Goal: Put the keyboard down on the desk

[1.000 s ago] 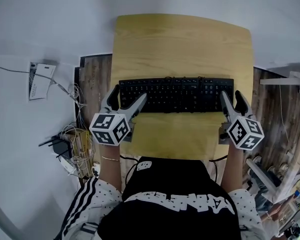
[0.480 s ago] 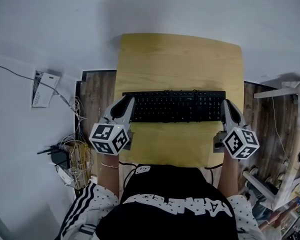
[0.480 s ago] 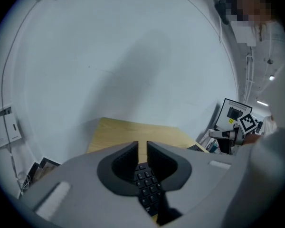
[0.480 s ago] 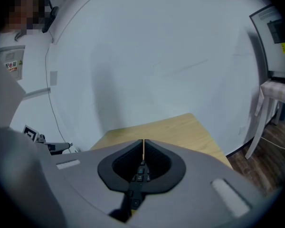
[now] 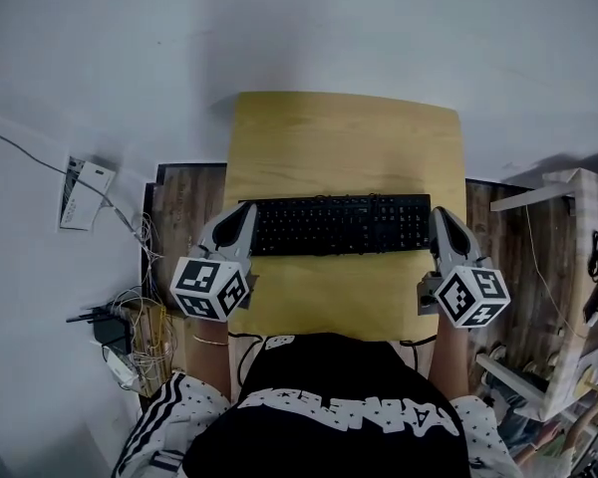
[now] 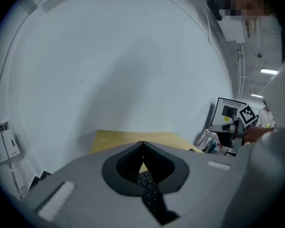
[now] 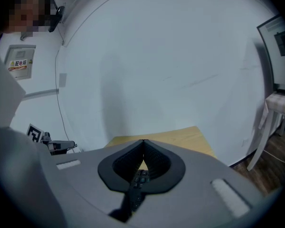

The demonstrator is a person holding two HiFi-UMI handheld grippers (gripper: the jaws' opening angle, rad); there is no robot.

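Observation:
A black keyboard [image 5: 339,224] lies level, lengthwise across the wooden desk [image 5: 344,137]; I cannot tell whether it rests on the top or hangs just above it. My left gripper [image 5: 241,219] is shut on the keyboard's left end. My right gripper [image 5: 441,221] is shut on its right end. In the left gripper view the tips of the left gripper [image 6: 142,144] meet, with the keyboard's keys [image 6: 149,190] between the jaws lower down. The right gripper view shows the same: the right gripper [image 7: 143,141] has its tips together over the keyboard's keys [image 7: 138,179].
A white wall stands behind the desk. Cables and a power strip [image 5: 130,317] lie on the floor at the left, beside a white box [image 5: 80,195]. A white rack [image 5: 563,297] stands at the right. The person stands at the desk's near edge.
Both grippers' jaws, spread apart a second ago, have come together on the keyboard's ends. The keyboard, desk and grippers look smaller and sit a little lower in the head view.

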